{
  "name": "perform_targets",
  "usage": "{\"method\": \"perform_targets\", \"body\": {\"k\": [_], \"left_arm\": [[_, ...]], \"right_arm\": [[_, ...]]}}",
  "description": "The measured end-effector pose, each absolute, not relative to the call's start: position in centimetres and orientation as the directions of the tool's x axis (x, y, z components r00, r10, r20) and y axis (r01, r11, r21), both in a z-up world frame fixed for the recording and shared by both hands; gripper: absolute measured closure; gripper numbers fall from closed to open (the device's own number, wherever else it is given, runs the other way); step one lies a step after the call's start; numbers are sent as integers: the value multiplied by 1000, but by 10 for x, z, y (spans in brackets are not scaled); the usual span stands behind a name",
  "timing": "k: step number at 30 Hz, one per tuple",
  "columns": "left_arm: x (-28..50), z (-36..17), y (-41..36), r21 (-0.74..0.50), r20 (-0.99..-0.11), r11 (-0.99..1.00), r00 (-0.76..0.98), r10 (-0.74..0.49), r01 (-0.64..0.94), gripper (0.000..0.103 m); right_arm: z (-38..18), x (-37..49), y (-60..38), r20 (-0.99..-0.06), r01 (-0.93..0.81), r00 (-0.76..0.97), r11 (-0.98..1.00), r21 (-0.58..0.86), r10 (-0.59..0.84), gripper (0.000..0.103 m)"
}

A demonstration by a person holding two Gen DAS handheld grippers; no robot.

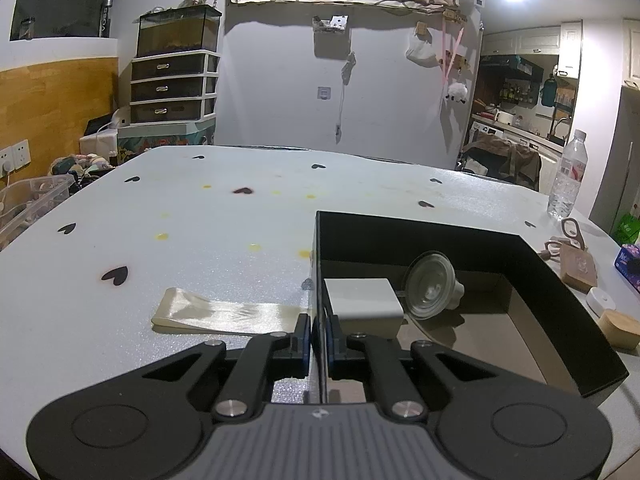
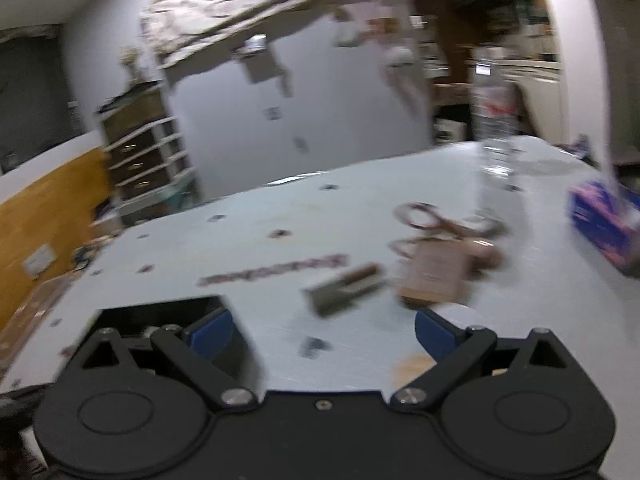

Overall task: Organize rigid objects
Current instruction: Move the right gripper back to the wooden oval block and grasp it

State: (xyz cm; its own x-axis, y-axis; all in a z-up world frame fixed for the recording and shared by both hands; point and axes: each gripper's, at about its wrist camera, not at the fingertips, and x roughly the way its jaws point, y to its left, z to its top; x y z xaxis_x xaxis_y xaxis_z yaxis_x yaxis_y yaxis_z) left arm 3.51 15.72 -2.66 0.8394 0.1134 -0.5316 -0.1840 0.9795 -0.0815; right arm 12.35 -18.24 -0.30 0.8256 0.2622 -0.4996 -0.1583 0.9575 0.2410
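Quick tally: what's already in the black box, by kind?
White block: 1
Clear suction cup: 1
Total: 2 in the black box, whose left wall the left gripper clamps.

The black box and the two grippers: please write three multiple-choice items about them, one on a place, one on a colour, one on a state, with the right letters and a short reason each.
1. Where does the clear suction cup lie?
A. inside the black box
B. on the table left of the box
C. on the water bottle

2. What colour is the block beside the cup?
A. red
B. white
C. green

3. How does the left gripper stand?
A. wide open above the table
B. shut on the box's wall
C. shut on the bottle

Answers:
1 A, the cup rests on the box floor.
2 B, its faces look white.
3 B, both fingers press the thin left wall between them; the right gripper is the open one.
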Motion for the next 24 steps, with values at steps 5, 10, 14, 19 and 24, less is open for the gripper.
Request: {"method": "perform_targets", "body": {"k": [5, 10, 14, 19, 24], "left_arm": [[36, -27, 156, -79, -534, 979, 837, 119, -190, 95], [36, -27, 156, -76, -535, 979, 836, 121, -190, 95], [36, -27, 156, -77, -535, 979, 836, 121, -191, 95], [36, -28, 156, -74, -536, 978, 835, 124, -192, 95], [37, -29, 155, -74, -537, 978, 834, 124, -193, 95]], "right_arm": [[-34, 121, -200, -538, -30, 836, 988, 151, 107, 4], [-56, 116, -209, -555, 29, 829, 987, 157, 64, 4], [-67, 114, -213, -568, 43, 821, 985, 165, 59, 4], [-70, 112, -209, -569, 34, 819, 985, 167, 68, 4], [-66, 122, -202, -569, 11, 816, 983, 183, 97, 4]]}}
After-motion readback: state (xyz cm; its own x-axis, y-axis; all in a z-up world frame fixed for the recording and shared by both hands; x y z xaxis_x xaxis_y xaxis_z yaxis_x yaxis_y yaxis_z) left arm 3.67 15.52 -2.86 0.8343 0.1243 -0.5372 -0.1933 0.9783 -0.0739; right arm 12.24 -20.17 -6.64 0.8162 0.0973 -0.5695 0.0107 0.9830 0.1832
